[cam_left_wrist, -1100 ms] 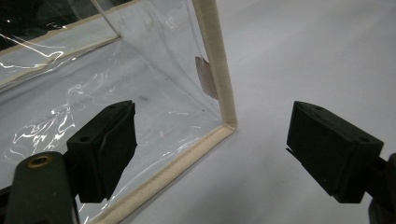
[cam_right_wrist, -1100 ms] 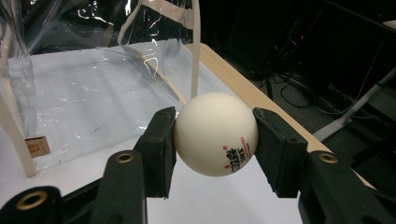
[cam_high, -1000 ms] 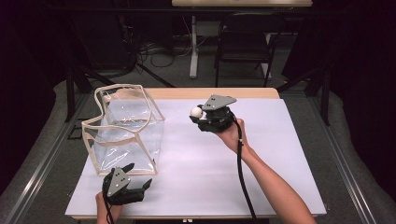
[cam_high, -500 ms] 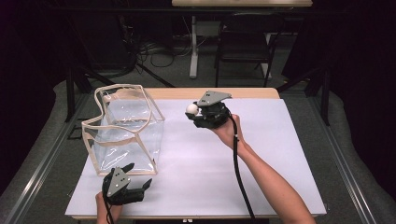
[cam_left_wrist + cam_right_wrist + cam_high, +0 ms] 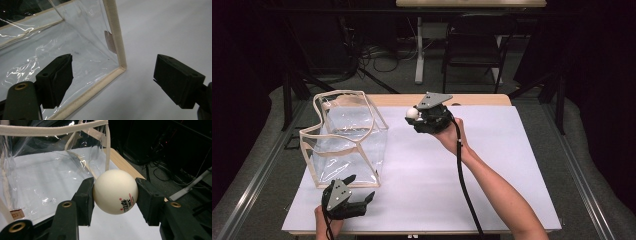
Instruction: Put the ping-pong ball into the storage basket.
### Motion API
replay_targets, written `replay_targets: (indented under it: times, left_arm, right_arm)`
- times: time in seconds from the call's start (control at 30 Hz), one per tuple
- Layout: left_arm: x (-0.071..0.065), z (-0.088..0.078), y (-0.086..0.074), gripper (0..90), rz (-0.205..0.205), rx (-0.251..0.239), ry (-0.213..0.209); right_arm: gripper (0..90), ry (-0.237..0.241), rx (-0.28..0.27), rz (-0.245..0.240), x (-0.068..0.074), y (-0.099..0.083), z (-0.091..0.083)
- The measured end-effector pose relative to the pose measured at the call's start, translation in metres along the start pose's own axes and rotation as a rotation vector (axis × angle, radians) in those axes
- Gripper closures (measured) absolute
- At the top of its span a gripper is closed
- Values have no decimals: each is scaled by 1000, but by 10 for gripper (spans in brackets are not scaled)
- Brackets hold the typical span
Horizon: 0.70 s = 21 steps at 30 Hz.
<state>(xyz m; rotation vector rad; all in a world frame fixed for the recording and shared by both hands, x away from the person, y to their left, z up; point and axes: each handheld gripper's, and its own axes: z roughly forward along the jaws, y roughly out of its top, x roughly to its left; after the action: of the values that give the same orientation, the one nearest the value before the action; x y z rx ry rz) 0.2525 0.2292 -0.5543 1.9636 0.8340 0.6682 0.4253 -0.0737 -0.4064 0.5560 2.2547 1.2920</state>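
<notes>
A white ping-pong ball (image 5: 115, 191) with small printed marks sits clamped between the two black jaws of my right gripper (image 5: 115, 195). In the high view that right gripper (image 5: 414, 115) is held above the white table mat, a little right of a clear plastic bag (image 5: 344, 142) with cream trim, and the ball (image 5: 412, 113) points toward the bag. The bag (image 5: 47, 167) stands upright and open-topped. My left gripper (image 5: 360, 189) rests near the table's front edge with its jaws wide apart, just in front of the bag's near corner (image 5: 120, 66); nothing lies between its jaws.
A white mat (image 5: 492, 165) covers the wooden table (image 5: 482, 100). Behind the table are a dark chair (image 5: 474, 50), a white table leg (image 5: 419, 50) and cables on the floor. A black cable (image 5: 460, 165) trails from the right gripper along the forearm.
My right gripper has carried the ball a little left, toward the bag, and slightly up. The left gripper and the bag have stayed put.
</notes>
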Motion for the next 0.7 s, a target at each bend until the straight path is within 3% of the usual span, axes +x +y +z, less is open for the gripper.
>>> replay_targets:
  times: [0.7]
  left_arm:
    - [0,0,0,159,-2,-1,1]
  right_arm:
    - [510,15,1,-22,2,19,11]
